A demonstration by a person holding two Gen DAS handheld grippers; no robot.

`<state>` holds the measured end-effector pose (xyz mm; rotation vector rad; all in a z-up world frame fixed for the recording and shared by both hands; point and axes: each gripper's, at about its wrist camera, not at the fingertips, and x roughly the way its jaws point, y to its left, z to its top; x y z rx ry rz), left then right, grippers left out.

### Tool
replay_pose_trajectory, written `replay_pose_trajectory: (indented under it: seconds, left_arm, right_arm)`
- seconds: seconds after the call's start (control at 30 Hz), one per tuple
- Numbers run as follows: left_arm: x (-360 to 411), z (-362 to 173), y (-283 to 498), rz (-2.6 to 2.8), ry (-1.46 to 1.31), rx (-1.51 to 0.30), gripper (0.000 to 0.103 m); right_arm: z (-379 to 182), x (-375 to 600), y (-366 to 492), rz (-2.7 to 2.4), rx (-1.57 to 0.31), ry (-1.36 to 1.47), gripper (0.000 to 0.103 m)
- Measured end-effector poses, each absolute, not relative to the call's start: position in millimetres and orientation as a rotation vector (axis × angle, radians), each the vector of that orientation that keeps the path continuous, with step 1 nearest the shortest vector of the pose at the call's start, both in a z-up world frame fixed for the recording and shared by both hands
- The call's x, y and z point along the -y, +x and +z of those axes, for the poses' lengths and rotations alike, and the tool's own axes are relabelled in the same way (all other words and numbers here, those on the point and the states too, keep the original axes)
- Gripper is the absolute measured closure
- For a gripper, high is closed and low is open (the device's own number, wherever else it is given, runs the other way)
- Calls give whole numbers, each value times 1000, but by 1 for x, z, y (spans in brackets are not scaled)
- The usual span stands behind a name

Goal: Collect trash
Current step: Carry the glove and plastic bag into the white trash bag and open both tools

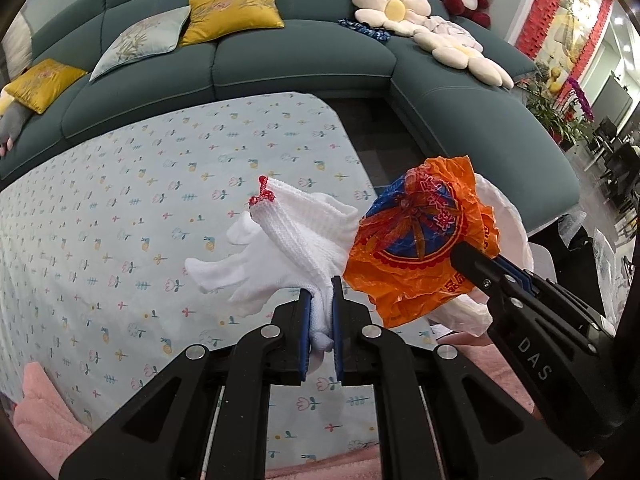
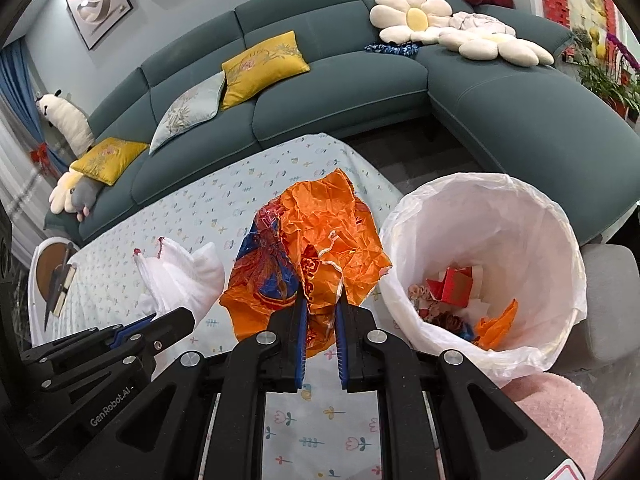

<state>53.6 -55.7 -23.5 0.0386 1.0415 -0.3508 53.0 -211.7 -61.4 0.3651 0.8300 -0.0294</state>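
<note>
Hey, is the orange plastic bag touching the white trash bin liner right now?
Apart. The right wrist view shows the orange plastic bag hanging from the right tongs over the tablecloth, with patterned cloth visible between it and the white trash bin liner.

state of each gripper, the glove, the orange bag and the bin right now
left gripper: shut on the white glove, held above the table
right gripper: shut on the orange bag, crumpled, lifted
bin: lined with a white bag, open, partly filled with scraps
</note>
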Motion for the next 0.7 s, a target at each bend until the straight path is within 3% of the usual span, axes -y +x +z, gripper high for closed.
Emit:
replay_pose_trajectory:
  seconds: [0.7]
  left_arm:
    - [134, 0, 53, -536, 82, -1010, 94]
  right_arm:
    - [-60, 299, 24, -184, -771, 472, 92]
